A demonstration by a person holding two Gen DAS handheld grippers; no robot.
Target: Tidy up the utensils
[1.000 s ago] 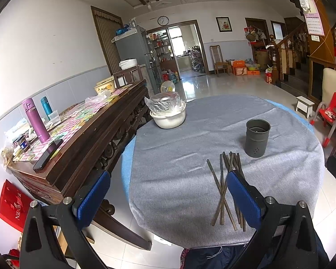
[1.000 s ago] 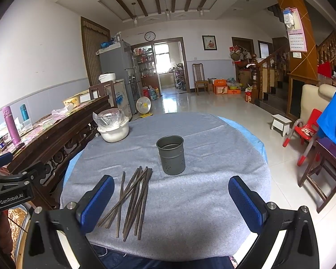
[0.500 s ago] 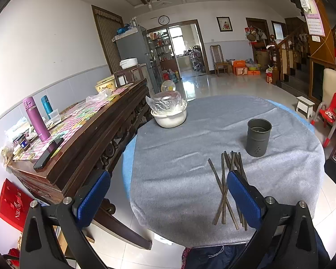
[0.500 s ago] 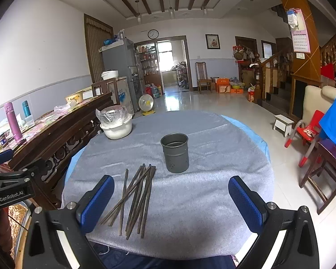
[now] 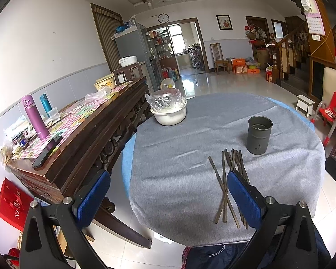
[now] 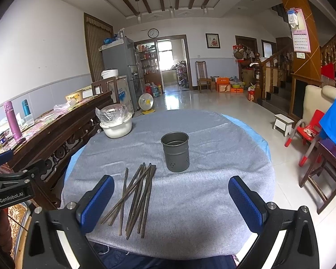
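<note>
Chopsticks (image 6: 134, 198) lie in a loose heap on the grey-covered desk (image 6: 212, 190), just beside the empty metal holder (image 6: 175, 151), as both cameras edge slightly closer than a second ago. The left tongs (image 5: 168, 198) and right tongs (image 6: 171, 204) hang spread wide, grasping nothing; sorting has evidently not begun.
</note>
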